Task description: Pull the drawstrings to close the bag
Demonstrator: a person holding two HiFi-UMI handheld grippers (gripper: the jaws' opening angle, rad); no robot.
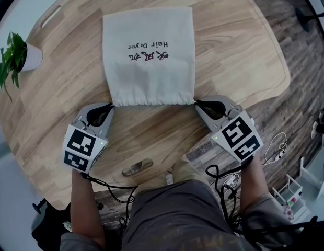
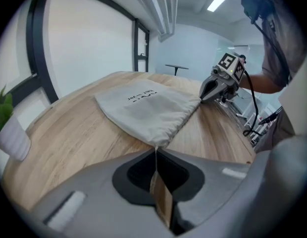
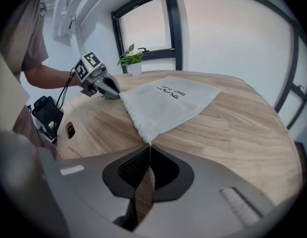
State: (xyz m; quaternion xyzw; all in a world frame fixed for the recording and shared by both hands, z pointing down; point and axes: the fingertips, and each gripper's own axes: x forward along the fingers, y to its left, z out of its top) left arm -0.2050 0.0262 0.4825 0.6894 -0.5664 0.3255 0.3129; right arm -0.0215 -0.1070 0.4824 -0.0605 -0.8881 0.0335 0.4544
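Lying flat near the middle of the round wooden table (image 1: 230,46), the cream bag (image 1: 149,56) printed "Hair Dryer" is resting with its gathered mouth toward the person. At that mouth's two corners, the left gripper (image 1: 110,106) and right gripper (image 1: 197,103) are pinching with jaws closed, each clamping a thin cord: the left drawstring (image 2: 155,160) and the right drawstring (image 3: 150,156).

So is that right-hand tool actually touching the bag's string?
Touching. In the right gripper view, the right gripper's fingers are shut on the drawstring where it leaves the bag's corner.
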